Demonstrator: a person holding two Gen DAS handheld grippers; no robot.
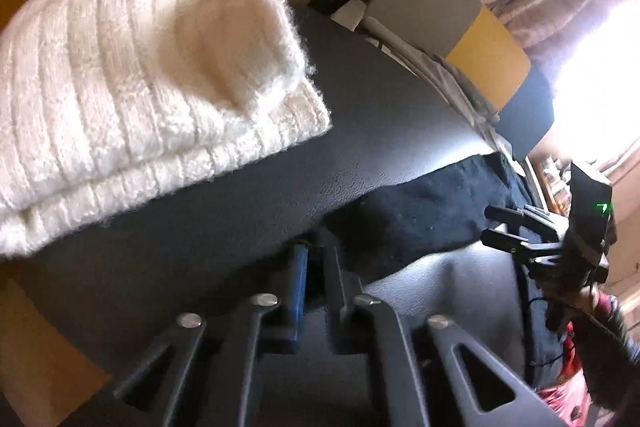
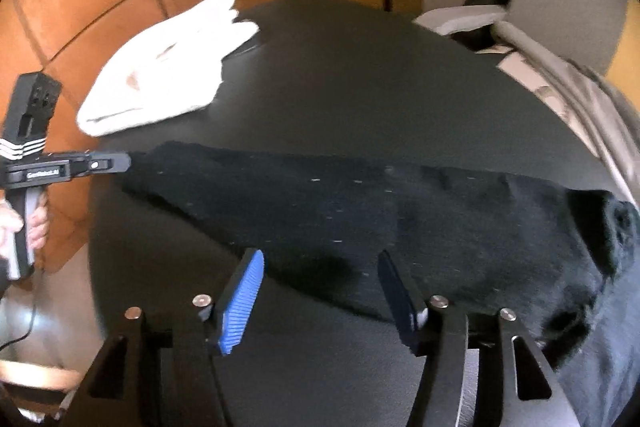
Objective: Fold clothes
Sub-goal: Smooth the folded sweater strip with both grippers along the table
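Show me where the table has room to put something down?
Bare table lies between the white sweater at the far left and the black cloth across the middle. A narrow bare strip runs along the near edge. The right side is crowded, where the black cloth bunches.

Right gripper (image 2: 320, 263) open over black garment (image 2: 400, 219); left gripper (image 2: 124, 161) pinching its far-left corner; white sweater (image 2: 168, 67) beyond.
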